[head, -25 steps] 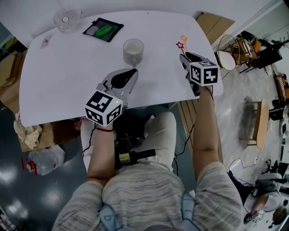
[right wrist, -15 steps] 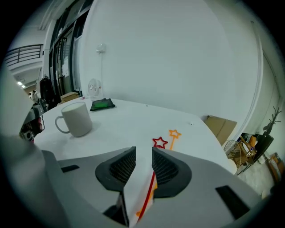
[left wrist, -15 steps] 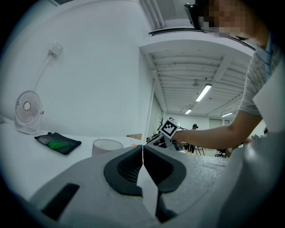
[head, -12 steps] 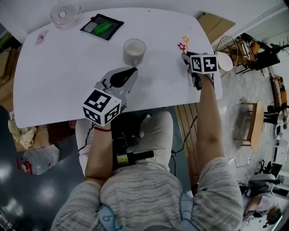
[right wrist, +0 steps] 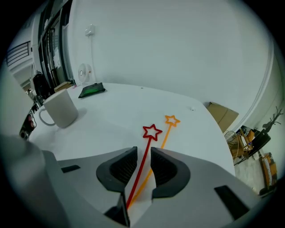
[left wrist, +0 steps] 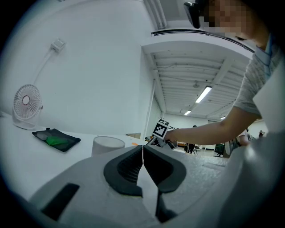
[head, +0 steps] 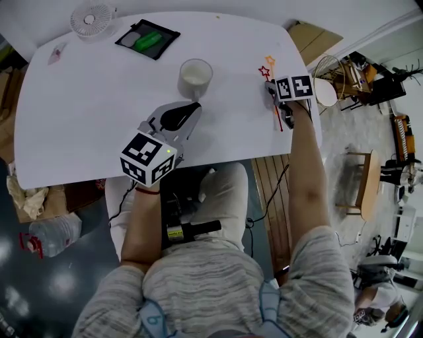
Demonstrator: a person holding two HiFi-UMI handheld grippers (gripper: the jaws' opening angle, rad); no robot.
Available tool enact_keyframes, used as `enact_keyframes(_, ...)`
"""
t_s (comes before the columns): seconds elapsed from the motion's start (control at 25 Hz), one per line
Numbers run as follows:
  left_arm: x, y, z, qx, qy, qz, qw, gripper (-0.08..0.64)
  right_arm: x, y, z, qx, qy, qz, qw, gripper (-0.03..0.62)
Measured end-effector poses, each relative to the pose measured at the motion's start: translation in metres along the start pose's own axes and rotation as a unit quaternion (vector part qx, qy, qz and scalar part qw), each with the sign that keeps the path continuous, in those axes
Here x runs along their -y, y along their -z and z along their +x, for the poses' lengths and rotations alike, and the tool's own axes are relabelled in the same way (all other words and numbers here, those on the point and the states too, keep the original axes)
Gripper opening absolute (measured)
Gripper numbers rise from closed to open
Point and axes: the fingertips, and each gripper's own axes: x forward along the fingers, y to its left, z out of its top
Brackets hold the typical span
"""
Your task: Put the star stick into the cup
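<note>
Two star sticks lie side by side near the table's right edge, a red one [head: 264, 70] [right wrist: 152, 132] and an orange one [head: 269, 59] [right wrist: 172, 120]. My right gripper [head: 270, 86] [right wrist: 143, 153] is low over them, open by a narrow gap, and the red stick's shaft runs between the jaws. The white cup [head: 195, 78] [right wrist: 60, 109] [left wrist: 107, 144] stands upright to the left of the sticks. My left gripper [head: 195, 106] [left wrist: 143, 149] rests on the table just before the cup, shut and holding nothing.
A black tray [head: 147, 41] [right wrist: 91, 90] holding a green item and a small white fan [head: 91, 16] [left wrist: 25, 104] stand at the table's far left. The table's right edge [head: 310, 99] is close beside the right gripper. A small pink item [head: 55, 53] lies far left.
My right gripper has moved forward along the sticks toward the stars, so that the red shaft now lies between its jaws. The left gripper and the cup have stayed put.
</note>
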Motion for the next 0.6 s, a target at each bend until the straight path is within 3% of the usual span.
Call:
enact_keyframes(0.28, -0.0013, -0.0021, 0.0042, -0.002, 0.005, 0.001, 1.0000, 0.015, -0.0020, 0.0014, 0.0048, -0.024, -0.034, 0.034, 0.999, 0.045)
enact_keyframes(0.6, -0.0063, -0.0021, 0.0032, -0.008, 0.005, 0.004, 0.9999, 0.015, -0.0021, 0.0006, 0.0055, -0.029, -0.032, 0.040, 0.998, 0.021)
